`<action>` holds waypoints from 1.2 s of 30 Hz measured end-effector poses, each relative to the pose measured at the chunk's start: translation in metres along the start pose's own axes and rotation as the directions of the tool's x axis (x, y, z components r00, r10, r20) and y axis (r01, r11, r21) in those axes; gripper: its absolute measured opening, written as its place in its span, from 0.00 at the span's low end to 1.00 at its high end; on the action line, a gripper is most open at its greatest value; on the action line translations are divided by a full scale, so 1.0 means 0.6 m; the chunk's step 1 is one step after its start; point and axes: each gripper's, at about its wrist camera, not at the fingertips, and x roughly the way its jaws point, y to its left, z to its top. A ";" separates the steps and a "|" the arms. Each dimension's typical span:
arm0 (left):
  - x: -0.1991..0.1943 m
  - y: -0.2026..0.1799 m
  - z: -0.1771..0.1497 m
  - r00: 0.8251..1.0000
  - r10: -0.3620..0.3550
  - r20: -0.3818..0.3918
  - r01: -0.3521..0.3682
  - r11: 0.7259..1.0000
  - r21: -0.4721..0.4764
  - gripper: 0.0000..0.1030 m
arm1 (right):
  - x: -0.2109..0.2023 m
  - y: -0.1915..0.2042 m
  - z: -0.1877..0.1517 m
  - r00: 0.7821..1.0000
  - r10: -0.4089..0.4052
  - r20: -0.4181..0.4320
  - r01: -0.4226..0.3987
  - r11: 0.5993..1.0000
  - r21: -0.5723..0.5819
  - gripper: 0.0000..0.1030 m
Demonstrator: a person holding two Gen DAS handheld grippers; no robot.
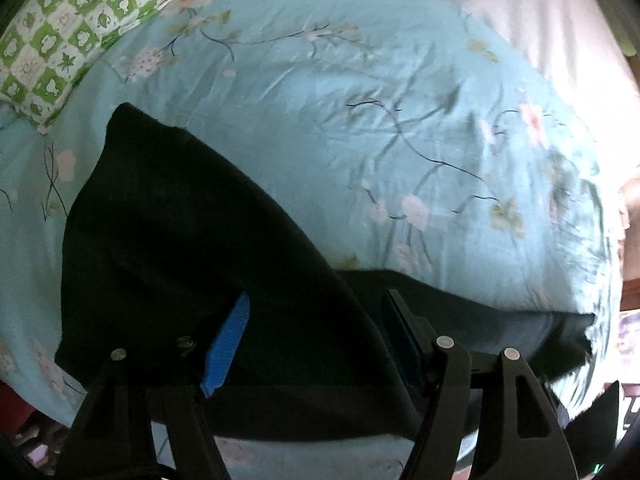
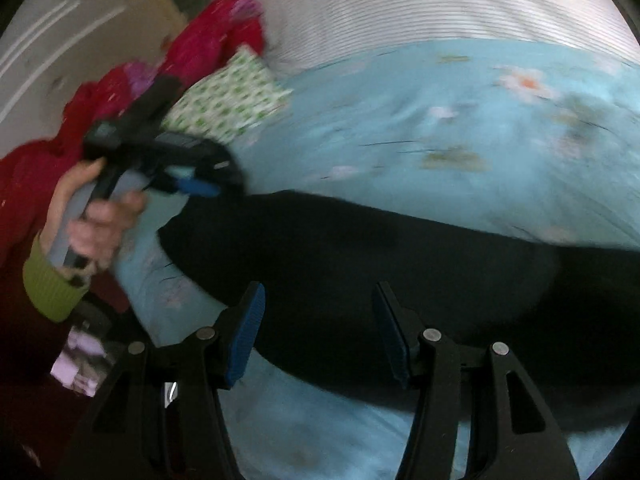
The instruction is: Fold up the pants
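Black pants [image 1: 192,240] spread on the floral blue bedsheet [image 1: 360,140], folds and seams lost in the dark cloth; right end cut short near the frame edge. Seen from the right wrist, same pants [image 2: 380,264] stretched left to right, blurred by motion, far right part sunk in shadow. Left gripper [image 1: 316,340] low over the cloth, jaws wide apart, nothing clamped; pants directly under and ahead of both blue pads. Right gripper [image 2: 320,332] likewise spread wide, hovering above the pants. Left hand [image 2: 96,220] smeared, at the pants' left end. Green-checked pillow [image 1: 64,40] far left.
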 end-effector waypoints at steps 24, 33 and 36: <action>-0.089 0.182 -0.208 0.898 -0.280 0.339 0.332 0.937 -0.108 0.04 | 0.134 0.159 0.030 0.984 0.024 -0.176 -0.094 0.912 -0.399 0.07; -0.047 0.223 -0.248 0.894 -0.330 0.303 0.385 0.912 -0.142 0.05 | 0.150 0.177 0.020 0.972 -0.062 -0.227 -0.051 0.886 -0.462 0.07; -0.031 0.232 -0.254 0.895 -0.344 0.283 0.396 0.905 -0.156 0.05 | 0.160 0.177 0.016 0.965 -0.081 -0.250 -0.047 0.884 -0.465 0.07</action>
